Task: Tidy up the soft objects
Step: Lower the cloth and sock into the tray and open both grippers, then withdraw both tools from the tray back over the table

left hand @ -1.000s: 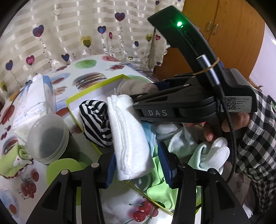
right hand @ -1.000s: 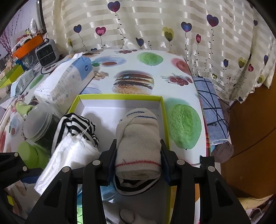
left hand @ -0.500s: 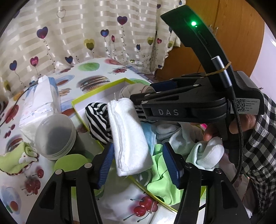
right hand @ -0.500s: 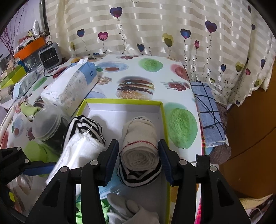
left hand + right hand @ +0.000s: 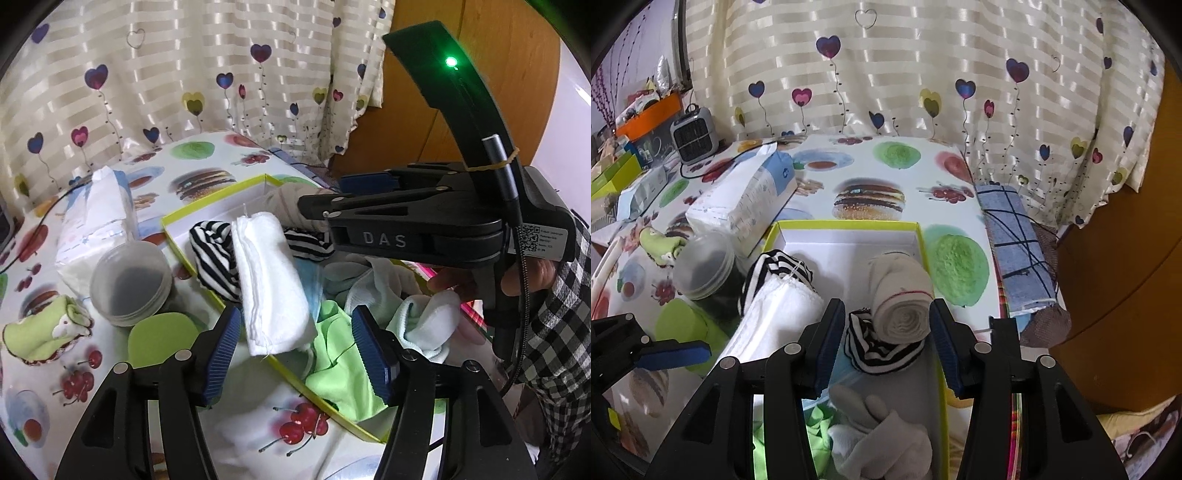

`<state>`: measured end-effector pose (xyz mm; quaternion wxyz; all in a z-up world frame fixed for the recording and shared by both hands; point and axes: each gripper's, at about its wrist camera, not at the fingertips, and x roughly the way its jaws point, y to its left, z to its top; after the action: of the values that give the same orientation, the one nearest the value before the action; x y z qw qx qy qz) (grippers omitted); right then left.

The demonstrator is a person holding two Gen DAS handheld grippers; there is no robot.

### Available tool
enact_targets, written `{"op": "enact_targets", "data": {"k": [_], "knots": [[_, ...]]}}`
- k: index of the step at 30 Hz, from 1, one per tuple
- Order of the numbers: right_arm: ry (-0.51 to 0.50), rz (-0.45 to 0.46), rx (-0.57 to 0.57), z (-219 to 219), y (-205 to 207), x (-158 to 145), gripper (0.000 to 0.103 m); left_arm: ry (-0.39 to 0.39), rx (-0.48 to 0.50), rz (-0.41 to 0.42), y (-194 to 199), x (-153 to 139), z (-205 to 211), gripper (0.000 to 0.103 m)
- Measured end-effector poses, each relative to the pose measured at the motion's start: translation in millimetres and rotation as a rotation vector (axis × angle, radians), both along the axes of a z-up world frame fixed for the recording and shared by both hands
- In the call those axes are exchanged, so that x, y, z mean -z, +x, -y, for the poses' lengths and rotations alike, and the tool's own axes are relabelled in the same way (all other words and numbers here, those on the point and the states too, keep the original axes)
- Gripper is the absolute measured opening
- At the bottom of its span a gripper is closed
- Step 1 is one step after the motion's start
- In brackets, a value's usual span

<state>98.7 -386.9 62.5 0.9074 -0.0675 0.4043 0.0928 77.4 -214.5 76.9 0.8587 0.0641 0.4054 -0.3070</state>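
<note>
box point(image 5: 925, 240) holds white towel point(image 5: 271, 284), rolled sock point(image 5: 901, 295); left gripper point(image 5: 301, 345) opening, right gripper point(image 5: 886, 341) wide, both empty.

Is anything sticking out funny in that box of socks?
Yes. The folded white cloth pokes out over the rim of the yellow-edged box instead of lying inside. Loose threads stick up from its far end. The beige rolled sock sits neatly inside.

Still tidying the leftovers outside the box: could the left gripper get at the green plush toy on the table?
Probably yes. The green plush toy lies alone on the tablecloth, nothing on top, and the left gripper holds nothing as its jaws open; only the lidded jar stands nearby.
</note>
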Motion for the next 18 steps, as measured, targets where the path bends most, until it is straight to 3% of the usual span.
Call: {"op": "enact_targets", "data": {"k": [18], "knots": [[0.005, 0.087, 0.02, -17.7, -34.5, -20.1, 0.049, -0.014, -0.068, 0.032, -18.7, -14.0, -42.6, 0.062]]}}
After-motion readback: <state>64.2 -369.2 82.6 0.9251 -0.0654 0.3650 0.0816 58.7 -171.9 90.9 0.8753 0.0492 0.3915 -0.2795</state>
